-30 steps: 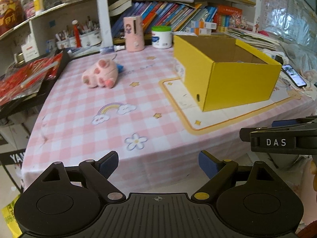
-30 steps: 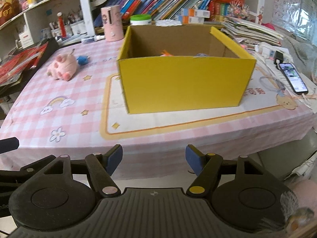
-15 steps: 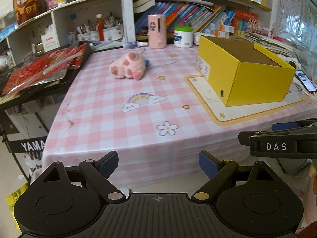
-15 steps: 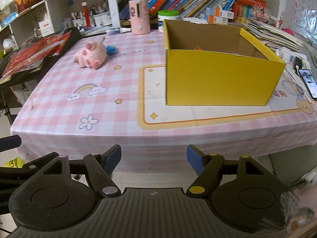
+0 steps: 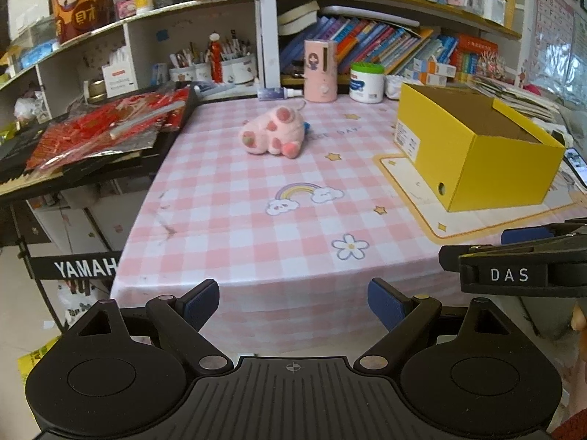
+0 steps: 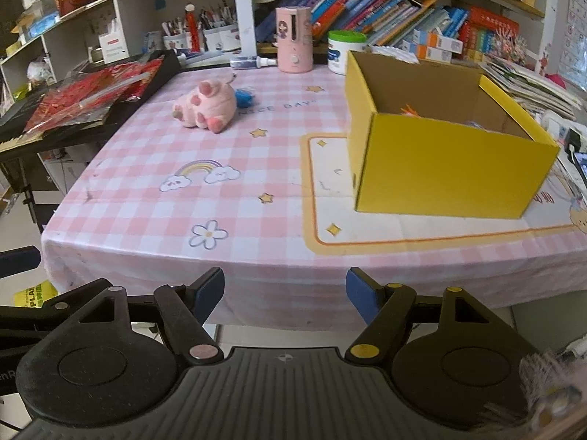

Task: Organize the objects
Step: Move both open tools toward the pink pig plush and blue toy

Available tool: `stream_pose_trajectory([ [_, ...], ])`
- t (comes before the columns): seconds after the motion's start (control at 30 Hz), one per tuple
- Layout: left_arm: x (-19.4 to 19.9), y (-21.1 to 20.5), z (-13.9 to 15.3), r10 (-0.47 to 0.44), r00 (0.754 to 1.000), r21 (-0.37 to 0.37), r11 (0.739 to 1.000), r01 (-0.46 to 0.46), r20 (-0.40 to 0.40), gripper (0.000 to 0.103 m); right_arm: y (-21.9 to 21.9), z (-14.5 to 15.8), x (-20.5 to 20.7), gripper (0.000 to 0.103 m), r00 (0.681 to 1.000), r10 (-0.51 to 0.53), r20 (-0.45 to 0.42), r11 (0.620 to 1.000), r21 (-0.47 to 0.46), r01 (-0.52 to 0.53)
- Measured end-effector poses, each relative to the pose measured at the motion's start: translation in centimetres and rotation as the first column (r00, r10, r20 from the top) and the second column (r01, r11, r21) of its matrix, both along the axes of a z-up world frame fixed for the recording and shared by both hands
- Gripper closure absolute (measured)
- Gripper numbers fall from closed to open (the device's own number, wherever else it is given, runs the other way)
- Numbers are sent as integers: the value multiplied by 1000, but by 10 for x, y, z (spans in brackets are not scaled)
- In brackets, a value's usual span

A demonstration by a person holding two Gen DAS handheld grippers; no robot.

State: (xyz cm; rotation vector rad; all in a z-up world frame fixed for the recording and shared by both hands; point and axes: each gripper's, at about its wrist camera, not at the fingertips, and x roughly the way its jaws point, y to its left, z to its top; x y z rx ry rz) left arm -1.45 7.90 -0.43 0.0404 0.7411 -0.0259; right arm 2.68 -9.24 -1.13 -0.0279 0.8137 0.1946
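Observation:
A pink plush pig (image 5: 273, 134) (image 6: 205, 108) lies on its side at the back of the pink checked tablecloth (image 5: 234, 227) (image 6: 146, 205). A small blue object (image 6: 244, 97) rests just behind the pig. An open yellow cardboard box (image 5: 473, 150) (image 6: 440, 143) stands on the right half of the table, with an orange thing and a bluish thing barely visible inside. My left gripper (image 5: 293, 302) hangs open and empty off the table's front edge. My right gripper (image 6: 284, 293) is likewise open and empty short of that edge, and its side shows in the left wrist view (image 5: 513, 260).
Behind the table stand a pink humidifier (image 6: 293, 38), a white jar (image 6: 345, 51), pen cups (image 5: 223, 69) and shelves of books (image 6: 367, 7). A black keyboard with red packets (image 5: 106, 135) adjoins the table's left side. A phone (image 5: 576, 163) and stacked papers (image 6: 528, 84) lie right of the box.
Both grippers have swung left along the table's front edge, so the pig and the box have slid rightward in both views. Neither gripper has taken hold of anything.

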Motion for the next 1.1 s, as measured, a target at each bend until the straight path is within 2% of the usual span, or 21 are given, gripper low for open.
stream_pose_trajectory([
  [0.53,23,15,-3,53,999,0,999,-53,-1,13,23,-1,31,31,998,69,11,998,2,-69],
  [1.1,96,25,-7,122,992,-20,992,-123,-23,13,40,-4,117,31,991,132,-13,991,0,-132],
])
